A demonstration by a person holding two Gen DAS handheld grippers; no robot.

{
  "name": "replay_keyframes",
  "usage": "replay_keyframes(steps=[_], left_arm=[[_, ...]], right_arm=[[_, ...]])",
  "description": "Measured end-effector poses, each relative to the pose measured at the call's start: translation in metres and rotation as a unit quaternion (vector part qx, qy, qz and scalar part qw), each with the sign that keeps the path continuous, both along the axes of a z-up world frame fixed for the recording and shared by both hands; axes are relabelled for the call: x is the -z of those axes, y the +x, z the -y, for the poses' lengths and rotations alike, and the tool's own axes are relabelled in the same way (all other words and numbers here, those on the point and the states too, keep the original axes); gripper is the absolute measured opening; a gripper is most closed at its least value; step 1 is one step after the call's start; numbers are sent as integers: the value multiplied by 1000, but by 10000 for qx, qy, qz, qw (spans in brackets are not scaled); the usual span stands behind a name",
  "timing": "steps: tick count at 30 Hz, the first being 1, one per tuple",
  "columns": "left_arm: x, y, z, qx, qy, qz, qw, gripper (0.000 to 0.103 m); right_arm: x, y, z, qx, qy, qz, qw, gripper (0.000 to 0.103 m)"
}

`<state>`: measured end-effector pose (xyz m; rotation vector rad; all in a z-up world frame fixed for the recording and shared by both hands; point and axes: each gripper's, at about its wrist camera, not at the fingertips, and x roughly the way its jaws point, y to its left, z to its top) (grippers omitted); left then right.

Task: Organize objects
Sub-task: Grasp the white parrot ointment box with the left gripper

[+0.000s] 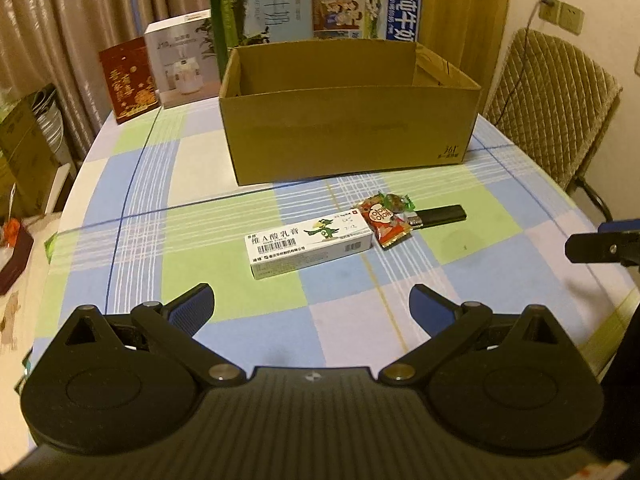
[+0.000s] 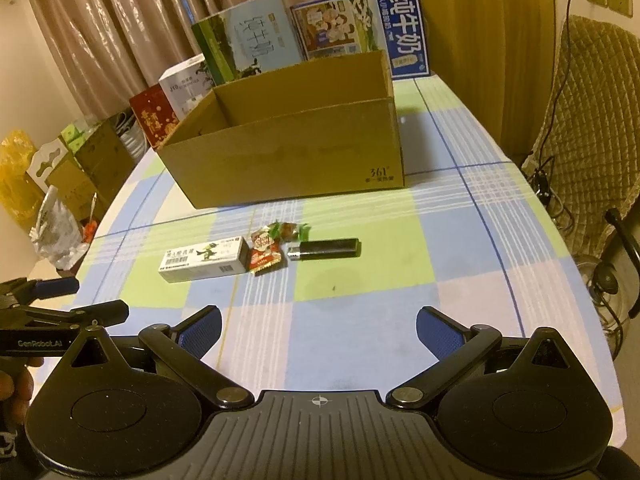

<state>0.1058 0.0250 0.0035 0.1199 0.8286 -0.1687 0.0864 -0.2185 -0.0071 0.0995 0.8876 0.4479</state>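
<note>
Left wrist view: the left gripper (image 1: 312, 304) hangs low over the near part of the checked table (image 1: 160, 208), its jaws spread wide with nothing between them. Just beyond it lies a white carton (image 1: 310, 248), long side across the view. A red sachet (image 1: 386, 222) touches the carton's right end, a green-twisted candy (image 1: 396, 202) sits at the sachet's far edge, and a black lighter (image 1: 440, 215) lies just right of the sachet, metal end toward it. Farther off stands an open cardboard box (image 1: 348, 136) with a divider inside; what the compartments hold cannot be seen. Behind it stand two milk cartons (image 1: 264, 12), with a white box (image 1: 180, 64) and a red box (image 1: 130, 80) to their left. A padded chair (image 1: 552, 96) stands far right. The right gripper's finger (image 1: 600, 246) pokes in at the right edge

Right wrist view: the right gripper (image 2: 319, 334) is also held above the near table, jaws wide apart and empty. The carton (image 2: 204, 260), sachet (image 2: 266, 256), candy (image 2: 288, 231) and lighter (image 2: 326, 249) lie in a row ahead, left of centre, with the box (image 2: 288, 160) beyond them. The left gripper (image 2: 60, 300) shows side-on at the left edge, a hand (image 2: 16, 390) under it
</note>
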Motion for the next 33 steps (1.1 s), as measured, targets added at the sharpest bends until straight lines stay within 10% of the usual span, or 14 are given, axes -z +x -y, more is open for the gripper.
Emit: replay_keyframes(steps=[22, 33], left_arm=[[85, 116, 16, 1542, 1200, -178, 9806, 100], [98, 144, -9, 227, -55, -915, 9955, 58]], right_arm=[[66, 76, -30, 11, -186, -342, 9992, 101], [84, 97, -43, 22, -260, -314, 9992, 101]])
